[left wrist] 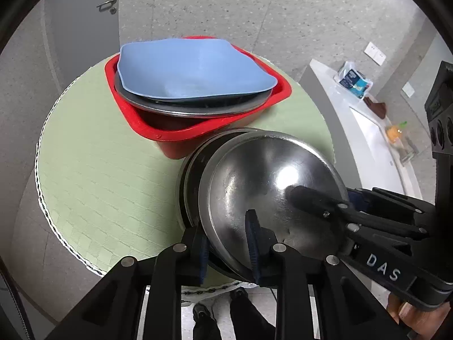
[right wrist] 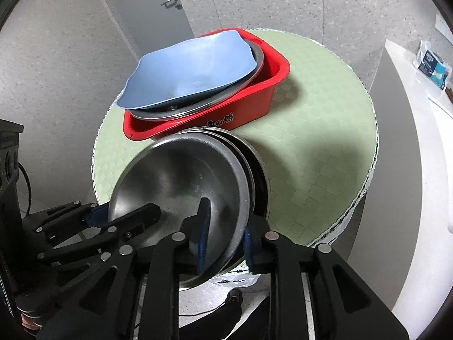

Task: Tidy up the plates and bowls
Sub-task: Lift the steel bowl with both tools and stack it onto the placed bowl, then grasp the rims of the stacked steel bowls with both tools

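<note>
Both the left gripper (left wrist: pixel 228 243) and right gripper (right wrist: pixel 226 232) are pinching the round steel bowl's (left wrist: pixel 263 187) rim between them above its stack; uneven lifting is risking slippage onto the green round table (left wrist: pixel 93 175).

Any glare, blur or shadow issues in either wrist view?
Left wrist: blown-out highlight on the steel bowl, otherwise sharp. Right wrist: no glare on the bowl, dark shadow across the green mat. Both: heavy fisheye bending at the edges, black vignette corners.

Round green table (left wrist: pixel 93 170) w/ red tub (left wrist: pixel 198 130) & steel bowl stack (left wrist: pixel 192 170) on it.
</note>
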### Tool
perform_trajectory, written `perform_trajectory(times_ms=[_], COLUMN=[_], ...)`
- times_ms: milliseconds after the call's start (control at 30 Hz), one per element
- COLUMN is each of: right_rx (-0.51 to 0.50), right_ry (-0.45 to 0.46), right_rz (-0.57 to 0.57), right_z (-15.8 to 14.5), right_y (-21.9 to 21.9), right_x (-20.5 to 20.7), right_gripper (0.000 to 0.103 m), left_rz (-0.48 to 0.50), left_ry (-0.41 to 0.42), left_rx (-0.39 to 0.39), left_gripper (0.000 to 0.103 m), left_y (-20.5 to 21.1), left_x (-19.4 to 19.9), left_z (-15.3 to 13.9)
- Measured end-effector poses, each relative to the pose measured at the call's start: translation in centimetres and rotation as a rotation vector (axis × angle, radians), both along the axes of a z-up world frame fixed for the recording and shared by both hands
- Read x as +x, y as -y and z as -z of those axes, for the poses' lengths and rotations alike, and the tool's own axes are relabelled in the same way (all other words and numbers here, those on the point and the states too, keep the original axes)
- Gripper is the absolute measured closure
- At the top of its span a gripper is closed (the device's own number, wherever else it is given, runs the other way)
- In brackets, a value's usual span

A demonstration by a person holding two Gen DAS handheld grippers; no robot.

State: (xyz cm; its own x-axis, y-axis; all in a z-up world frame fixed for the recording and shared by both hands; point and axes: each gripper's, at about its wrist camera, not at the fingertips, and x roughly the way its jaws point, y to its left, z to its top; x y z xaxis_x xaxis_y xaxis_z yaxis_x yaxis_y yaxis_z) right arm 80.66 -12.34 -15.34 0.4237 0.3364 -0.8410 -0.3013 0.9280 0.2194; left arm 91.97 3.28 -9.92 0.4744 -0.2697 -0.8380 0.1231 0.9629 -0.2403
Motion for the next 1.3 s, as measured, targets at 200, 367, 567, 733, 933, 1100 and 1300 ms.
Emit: perform_trajectory(times_ms=[200,367,567,733,933,1100,1300], right_rx=[-0.005,0.003,0.034,0.09,0.161,0.247,0.316], right_ry=[0.007,0.026,0.046,0.074,0.028,-0.059,-0.136], right_rz=[0.007,0.013,0.043,0.103,0.195,0.223,0.214], right_z=[-0.5,-1.1,-1.6,-2.3,-0.5,2.4,4.8], right_y=[-0.1,0.2,1.6,3.7,5.9,6.3,5.0], right_x=[-0.1,-0.3,-0.5,-1.0,-0.8,-0.3,-0.3], right_gripper=[0.067,0.058,0.058,0.045,0.041,0.041,0.041], left_rz=[-0.014,-0.018,-0.059,-0.117,-0.233,-0.27,-0.242], left_ry=[-0.008,0.003,0.046,0.073,0.04,-0.006,-0.027], left_rx=[-0.011,-0.034,-0.033,-0.05,-0.078,-0.121,-0.133], left_gripper=[0.081,0.077,0.037,0.03,0.024,0.023,0.023], left_y=[-0.3,-0.7,-1.8,-3.4,-5.0,-4.3,-2.5], left_x=[0.0,-0.2,-1.6,-3.1,-4.2,-4.2,-3.2], left_z=[-0.2,-0.8,-1.6,-1.8,0.1,2.1,3.2])
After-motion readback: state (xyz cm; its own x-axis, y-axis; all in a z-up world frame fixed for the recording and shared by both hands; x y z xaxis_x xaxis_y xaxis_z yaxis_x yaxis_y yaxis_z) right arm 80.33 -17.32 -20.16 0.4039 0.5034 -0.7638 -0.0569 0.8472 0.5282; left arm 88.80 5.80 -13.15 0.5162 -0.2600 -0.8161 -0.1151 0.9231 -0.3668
